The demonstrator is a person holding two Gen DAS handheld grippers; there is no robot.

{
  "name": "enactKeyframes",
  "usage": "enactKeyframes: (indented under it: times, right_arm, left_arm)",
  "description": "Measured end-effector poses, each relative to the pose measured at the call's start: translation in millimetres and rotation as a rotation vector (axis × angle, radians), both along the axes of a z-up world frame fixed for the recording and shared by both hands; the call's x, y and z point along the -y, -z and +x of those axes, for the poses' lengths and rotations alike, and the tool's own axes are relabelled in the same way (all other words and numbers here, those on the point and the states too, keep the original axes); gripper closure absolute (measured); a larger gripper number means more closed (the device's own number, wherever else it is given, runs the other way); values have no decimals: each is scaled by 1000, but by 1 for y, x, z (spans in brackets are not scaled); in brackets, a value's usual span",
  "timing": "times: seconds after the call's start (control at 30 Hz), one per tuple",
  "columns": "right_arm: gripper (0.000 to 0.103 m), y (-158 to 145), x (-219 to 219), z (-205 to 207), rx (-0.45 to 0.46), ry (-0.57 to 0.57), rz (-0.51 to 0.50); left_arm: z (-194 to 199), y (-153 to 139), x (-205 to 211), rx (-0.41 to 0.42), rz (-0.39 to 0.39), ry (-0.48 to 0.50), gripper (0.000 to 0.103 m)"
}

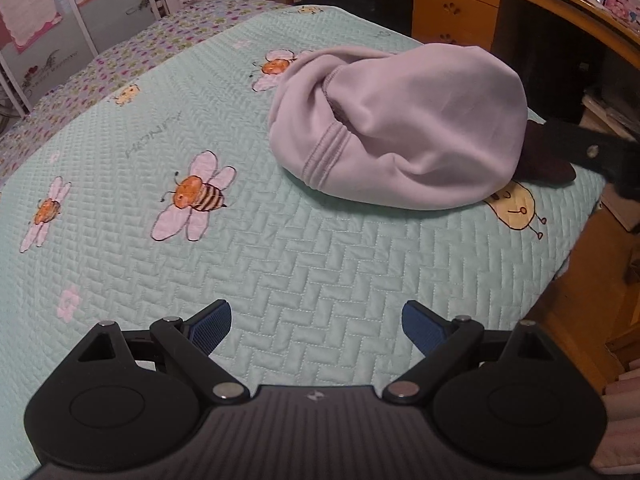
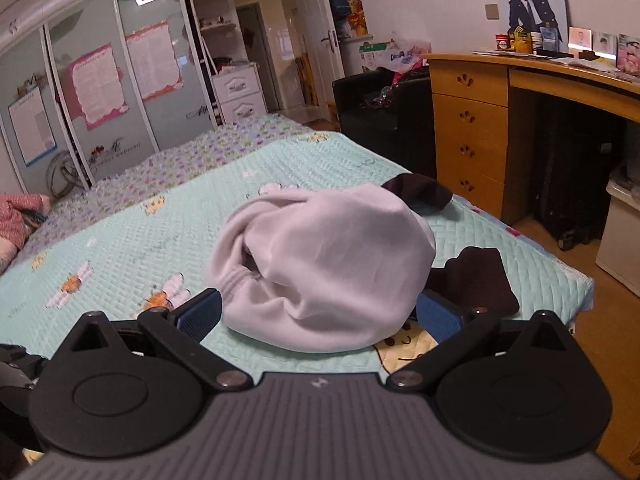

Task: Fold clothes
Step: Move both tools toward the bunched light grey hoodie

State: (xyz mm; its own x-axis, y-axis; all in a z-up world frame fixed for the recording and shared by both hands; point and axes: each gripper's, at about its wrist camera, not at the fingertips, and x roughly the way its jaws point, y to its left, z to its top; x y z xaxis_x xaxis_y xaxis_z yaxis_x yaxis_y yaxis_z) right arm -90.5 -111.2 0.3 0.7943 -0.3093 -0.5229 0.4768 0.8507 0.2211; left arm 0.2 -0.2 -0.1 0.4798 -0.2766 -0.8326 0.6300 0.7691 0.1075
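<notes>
left gripper [image 1: 316,326]: black, blue ribbed pads | right gripper [image 2: 318,312]: same | sleeve [image 1: 624,424]: possibly pink

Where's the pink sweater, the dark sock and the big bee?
Sweater [image 2: 328,264]: right wrist view, on its smooth top bulge.
Sock [image 2: 476,280]: right wrist view, middle of the dark cloth beside the sweater.
Bee [image 1: 198,196]: left wrist view, its striped body.

Home bedroom. Bed [image 2: 320,160] covered by mint quilted bedspread [image 1: 280,260] printed with cartoon bees. Sliding-door wardrobe [image 2: 100,92] along far wall, pink-bordered paper sheets [image 2: 98,84] stuck on panels. White drawer unit [image 2: 239,94] beside open doorway [image 2: 258,60]. Wooden desk with drawers [image 2: 468,128] near bed, framed photos [image 2: 580,38] and small items on top. Dark armchair [image 2: 380,108] piled with belongings.
</notes>
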Motion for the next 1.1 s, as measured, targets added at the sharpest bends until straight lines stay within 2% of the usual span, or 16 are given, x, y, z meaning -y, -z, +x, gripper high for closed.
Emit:
enactKeyframes:
  times: [0.23,0.33,0.47,0.57,0.63,0.7,0.8,1.1]
  right_arm:
    - [0,3,7,5,21,-13,16]
    - [0,5,11,15,-119,19,7]
    - [0,-1,12,23,-182,59,20]
    - [0,-14,17,33,-310,83,44]
    - [0,-15,26,38,-303,91,95]
    - [0,-17,30,41,-295,94,94]
    - [0,-18,32,46,-304,97,73]
    - [0,-26,35,51,-289,71,58]
  left_arm:
    - [9,3,6,-10,13,-8,8]
    - [13,0,15,6,20,-11,8]
    - [23,-13,41,76,36,-29,8]
    - [31,-21,55,90,26,-51,8]
    - [37,-21,63,60,45,-71,8]
    - [42,-19,69,34,60,-81,8]
    - [43,-15,76,51,98,-88,8]
    - [37,-21,81,74,85,-69,8]
